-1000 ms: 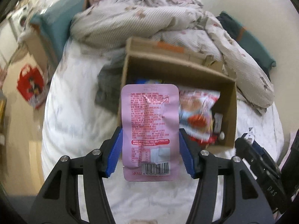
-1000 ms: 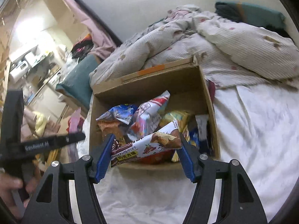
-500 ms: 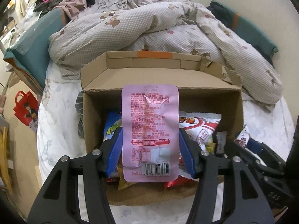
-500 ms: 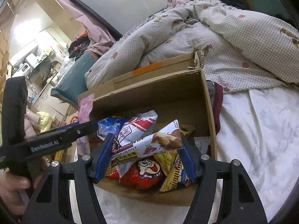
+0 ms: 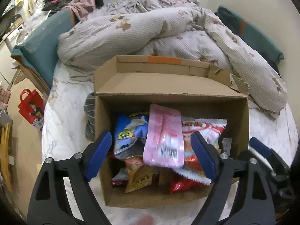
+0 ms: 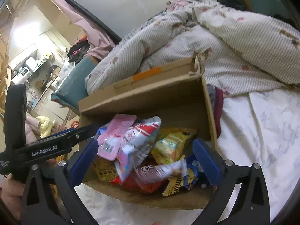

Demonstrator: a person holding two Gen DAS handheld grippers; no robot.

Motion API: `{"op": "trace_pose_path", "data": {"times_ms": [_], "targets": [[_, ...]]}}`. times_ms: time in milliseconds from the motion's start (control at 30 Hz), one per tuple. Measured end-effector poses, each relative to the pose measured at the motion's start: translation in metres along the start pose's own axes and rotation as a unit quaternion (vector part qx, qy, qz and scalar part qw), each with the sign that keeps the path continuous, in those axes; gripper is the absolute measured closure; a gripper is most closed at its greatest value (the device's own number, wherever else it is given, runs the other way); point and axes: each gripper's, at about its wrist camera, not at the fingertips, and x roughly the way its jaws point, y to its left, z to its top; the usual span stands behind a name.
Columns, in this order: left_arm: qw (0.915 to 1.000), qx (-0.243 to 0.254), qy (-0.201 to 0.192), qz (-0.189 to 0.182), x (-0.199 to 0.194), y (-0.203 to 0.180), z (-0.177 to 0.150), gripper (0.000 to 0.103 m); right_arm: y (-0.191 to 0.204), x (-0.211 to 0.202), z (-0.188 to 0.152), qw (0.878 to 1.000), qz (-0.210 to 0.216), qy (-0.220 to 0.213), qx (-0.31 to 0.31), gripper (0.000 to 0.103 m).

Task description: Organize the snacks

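The left tongs (image 5: 151, 156) hang over the near left part of the cardboard box (image 5: 168, 95), which sits on the bed (image 5: 61, 131) toward its near edge, in front of the rumpled quilt (image 5: 168, 33). Their jaws are opening and their blue pads stand clear of the pink packet (image 5: 163, 136), which lies loose on top of the snack pile, tilted against the other bags. To the right, the right tongs (image 6: 145, 161) are over the same box, jaws opening wide, with nothing pressed between them; a blurred white-wrapped bar (image 6: 163, 170) lies just below among the packets. The likely trouble: the heap is loose and high at the near wall, so a packet could slide out over it, or a lowered finger could snag a bag and drag it out on retreat
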Motion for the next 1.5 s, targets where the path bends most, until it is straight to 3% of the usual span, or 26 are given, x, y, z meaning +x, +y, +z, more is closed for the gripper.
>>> {"op": "trace_pose_path", "data": {"times_ms": [167, 400, 667, 967, 1133, 1300, 1500], "targets": [[0.9988, 0.004, -0.046, 0.011, -0.027, 0.008, -0.008, 0.019, 0.009, -0.025, 0.001, 0.999, -0.02, -0.03, -0.012, 0.0], [0.9969, -0.005, -0.078, -0.005, -0.064, 0.03, -0.037, 0.004, 0.033, -0.065, -0.015, 0.997, -0.033, -0.063, -0.019, 0.0], [0.9962, 0.011, -0.087, -0.003, -0.095, 0.044, -0.086, 0.0, 0.05, -0.092, -0.056, 0.996, -0.067, -0.062, -0.023, 0.0], [0.9941, -0.002, -0.108, -0.01, -0.119, 0.059, -0.125, 0.0, 0.065, -0.1, -0.09, 0.993, -0.091, -0.065, -0.036, 0.0], [0.9911, 0.005, -0.133, 0.006, -0.119, 0.067, -0.133, 0.0, 0.072, -0.1, -0.1, 0.989, -0.118, -0.072, -0.059, 0.0], [0.9948, -0.001, -0.102, -0.003, -0.106, 0.071, -0.136, 0.0, 0.071, -0.089, -0.101, 0.989, -0.124, -0.06, -0.062, 0.0], [0.9946, 0.017, -0.102, -0.005, -0.102, 0.061, -0.141, 0.0, 0.065, -0.074, -0.098, 0.988, -0.133, -0.049, -0.058, 0.0]]}}
